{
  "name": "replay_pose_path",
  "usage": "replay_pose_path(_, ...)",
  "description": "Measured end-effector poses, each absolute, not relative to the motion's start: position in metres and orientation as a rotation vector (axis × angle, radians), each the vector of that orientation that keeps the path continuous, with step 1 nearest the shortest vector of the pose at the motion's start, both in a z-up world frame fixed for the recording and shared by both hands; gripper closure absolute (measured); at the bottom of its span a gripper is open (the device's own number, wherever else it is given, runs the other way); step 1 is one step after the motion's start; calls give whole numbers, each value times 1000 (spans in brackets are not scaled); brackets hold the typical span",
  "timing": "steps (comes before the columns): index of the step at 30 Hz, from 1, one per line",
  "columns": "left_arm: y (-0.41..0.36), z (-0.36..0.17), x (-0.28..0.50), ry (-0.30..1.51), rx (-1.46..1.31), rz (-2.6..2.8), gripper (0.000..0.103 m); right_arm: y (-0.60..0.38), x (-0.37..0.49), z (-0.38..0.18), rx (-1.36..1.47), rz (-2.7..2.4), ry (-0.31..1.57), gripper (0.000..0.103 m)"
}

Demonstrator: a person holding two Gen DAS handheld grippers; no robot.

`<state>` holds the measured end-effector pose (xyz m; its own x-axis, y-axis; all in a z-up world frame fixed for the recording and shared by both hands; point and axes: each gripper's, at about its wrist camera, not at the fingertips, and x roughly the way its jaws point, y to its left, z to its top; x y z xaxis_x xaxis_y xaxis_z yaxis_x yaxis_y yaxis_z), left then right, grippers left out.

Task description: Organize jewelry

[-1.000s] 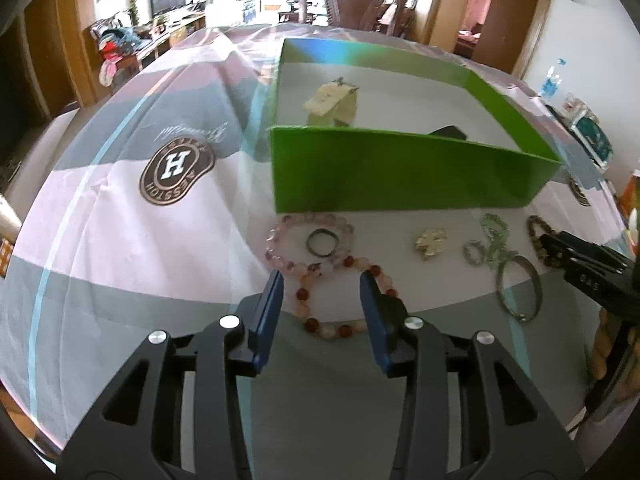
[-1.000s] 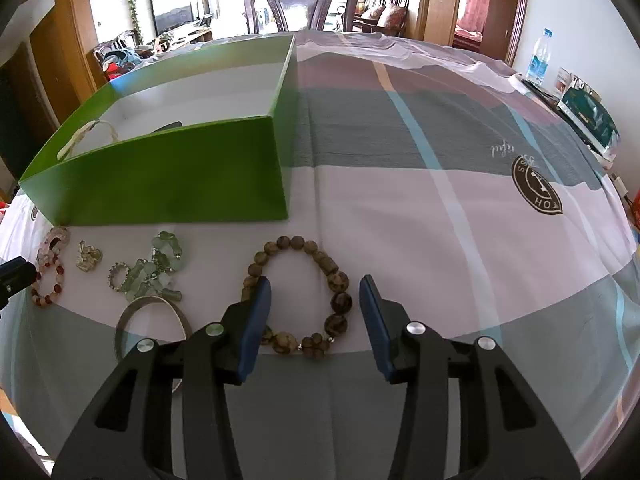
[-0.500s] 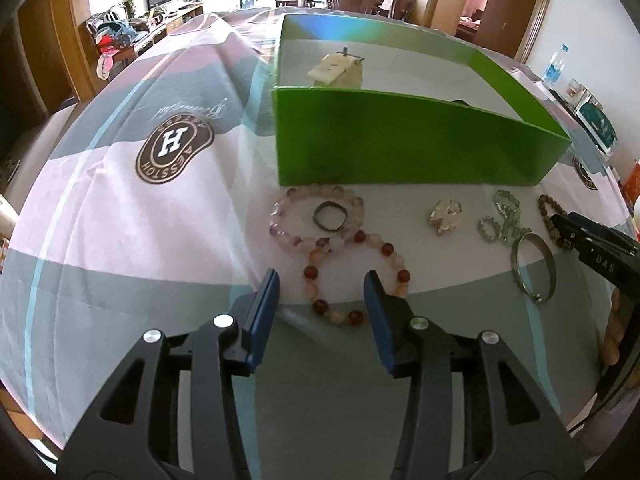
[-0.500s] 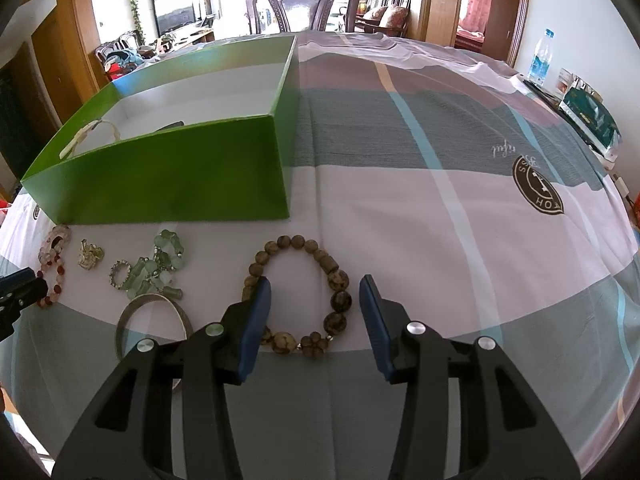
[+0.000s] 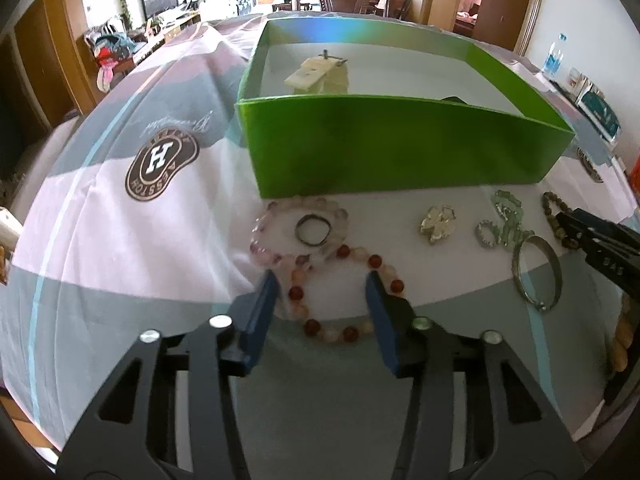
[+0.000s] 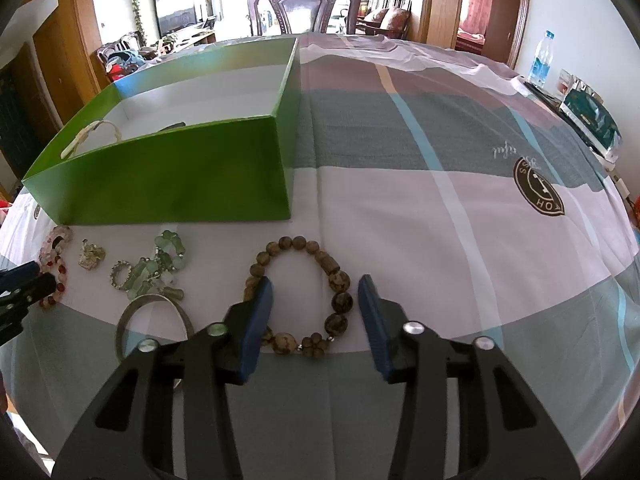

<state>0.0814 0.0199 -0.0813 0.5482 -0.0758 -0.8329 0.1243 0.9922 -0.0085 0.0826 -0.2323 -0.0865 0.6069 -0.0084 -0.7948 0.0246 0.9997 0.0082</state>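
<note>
Green box (image 5: pixel 400 148), cream bracelet (image 5: pixel 316 74) inside, dark item beside

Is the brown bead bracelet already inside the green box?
No: the brown bead bracelet lies on the tablecloth outside the green box, between the open right gripper's fingers.

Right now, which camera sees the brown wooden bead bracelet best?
The right wrist view: the brown wooden bead bracelet lies whole between the open jaws. The left wrist view shows only some beads at the right edge.
</note>
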Motion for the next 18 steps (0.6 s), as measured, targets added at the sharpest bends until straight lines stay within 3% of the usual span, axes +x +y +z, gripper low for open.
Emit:
replay_pose_path(2,19,-81,82,979,57,-115,71,-232,82,-86,19,-9,918,83)
replay_pose_path(3,20,-80,82,978,57,-109,81,-232,82,-86,19,-3,918,88)
replay_pose_path(5,24,-79,83,976,53,-87,94,-230,81,-86,19,7,919,92)
replay_pose_path(11,34,-69,78,962,15,-94,95,-225,77,-78,23,34,906,92)
replay_pose_path(18,25,-20,56,840,8,-164,95,-212,63,-31,4,79,781,92)
